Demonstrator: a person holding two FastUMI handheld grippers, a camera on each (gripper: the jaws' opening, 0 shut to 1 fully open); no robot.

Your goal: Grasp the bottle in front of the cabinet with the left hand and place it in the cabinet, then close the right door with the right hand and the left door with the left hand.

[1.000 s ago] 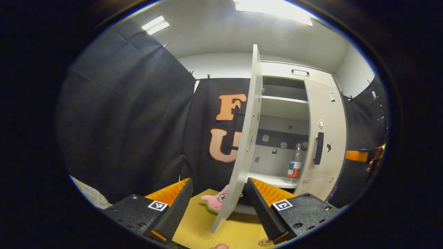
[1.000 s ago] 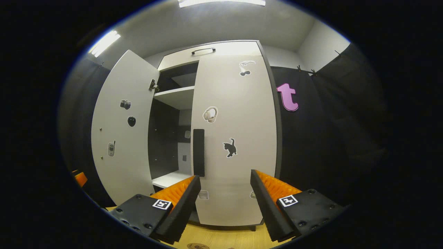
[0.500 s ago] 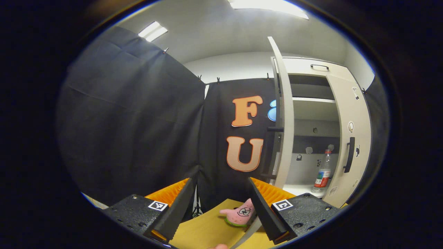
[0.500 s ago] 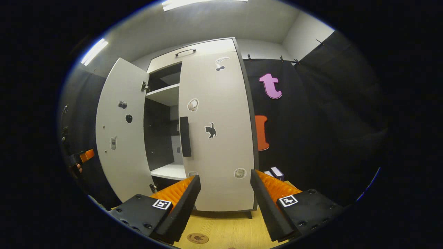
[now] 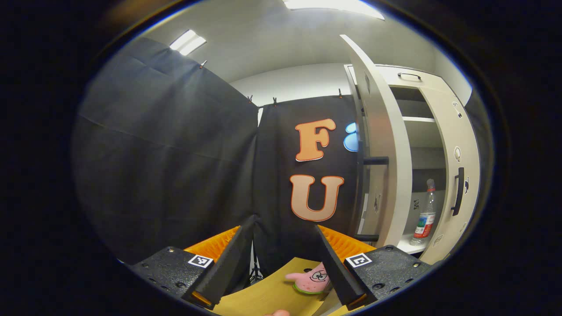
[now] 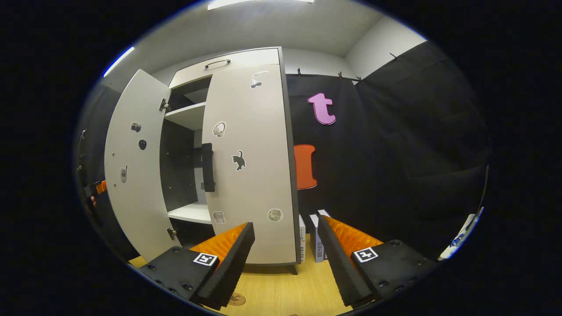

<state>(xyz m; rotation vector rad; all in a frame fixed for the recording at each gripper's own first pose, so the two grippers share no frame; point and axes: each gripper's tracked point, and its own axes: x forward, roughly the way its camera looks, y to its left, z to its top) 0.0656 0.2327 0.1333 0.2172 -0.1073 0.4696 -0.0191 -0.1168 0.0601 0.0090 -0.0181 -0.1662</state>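
The white cabinet point(image 6: 228, 59) has its right door point(image 6: 248, 166) lying flat against the front, black handle point(image 6: 207, 166) at its left edge. The left door point(image 6: 131, 166) swings wide open. In the left gripper view this left door point(image 5: 382, 145) rises just right of my fingers, its outer face and handle point(image 5: 375, 160) toward me. The clear bottle point(image 5: 425, 215) with a red label stands upright on the lower shelf point(image 5: 406, 245). My left gripper point(image 5: 281, 232) is open and holds nothing. My right gripper point(image 6: 285, 228) is open too, a short way in front of the right door.
A pink plush toy point(image 5: 309, 281) lies on the wooden table point(image 5: 272, 294) by the left door's foot. Small boxes point(image 6: 314, 237) stand against the cabinet's right side. A round disc point(image 6: 237, 299) lies on the table. The left gripper's orange part point(image 6: 99, 188) peeks out behind the open door.
My left gripper has moved left, around to the outer side of the left door, whose edge was between its fingers. My right gripper has drawn back and swung right from the right door.
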